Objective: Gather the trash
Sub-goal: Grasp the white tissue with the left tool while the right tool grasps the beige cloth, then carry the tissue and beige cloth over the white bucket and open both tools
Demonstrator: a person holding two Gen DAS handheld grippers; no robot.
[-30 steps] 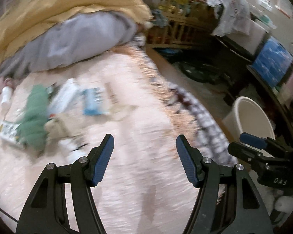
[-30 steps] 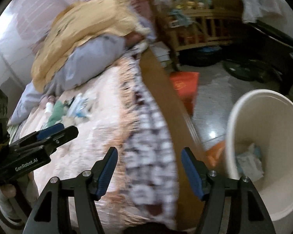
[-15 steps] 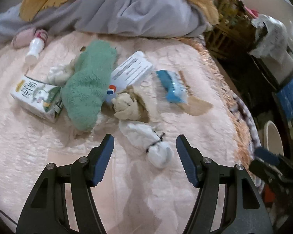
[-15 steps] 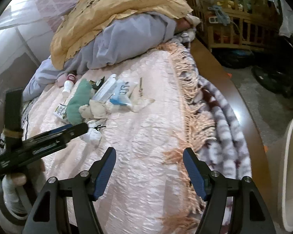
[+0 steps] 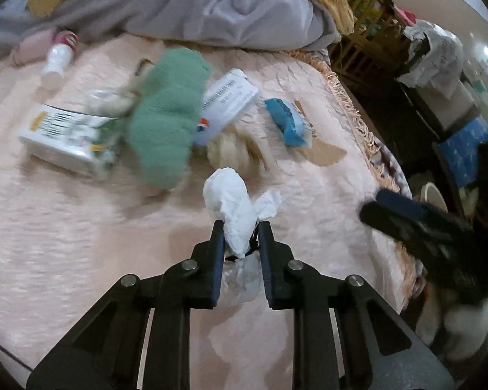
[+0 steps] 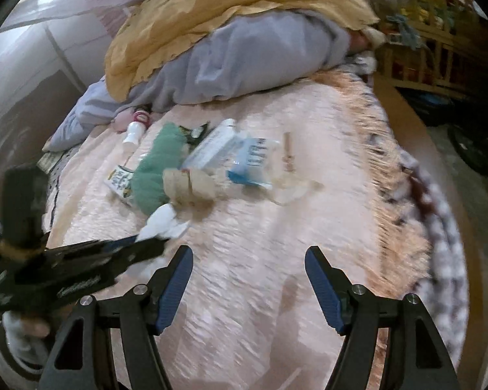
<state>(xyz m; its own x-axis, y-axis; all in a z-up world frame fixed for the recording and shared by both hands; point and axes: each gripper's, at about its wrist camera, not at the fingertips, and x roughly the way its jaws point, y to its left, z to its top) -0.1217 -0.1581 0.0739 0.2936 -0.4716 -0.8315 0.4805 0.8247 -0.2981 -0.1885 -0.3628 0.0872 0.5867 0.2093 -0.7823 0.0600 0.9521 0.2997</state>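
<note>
now my left gripper [image 5: 240, 232] pinches the crumpled white tissue wad [image 5: 234, 203] in its jaws above the pink bedspread [image 5: 65, 227]; my right gripper [image 6: 249, 261] gapes wide, holding nothing.

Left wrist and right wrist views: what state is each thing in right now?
Left tongs: shut on the white tissue wad.
Right tongs: open, holding nothing.
White tissue wad: crumpled, pinched between the tongs.
Small bottle: lying on its side.
Carton: lying flat.
Green cloth: bunched up.
</note>
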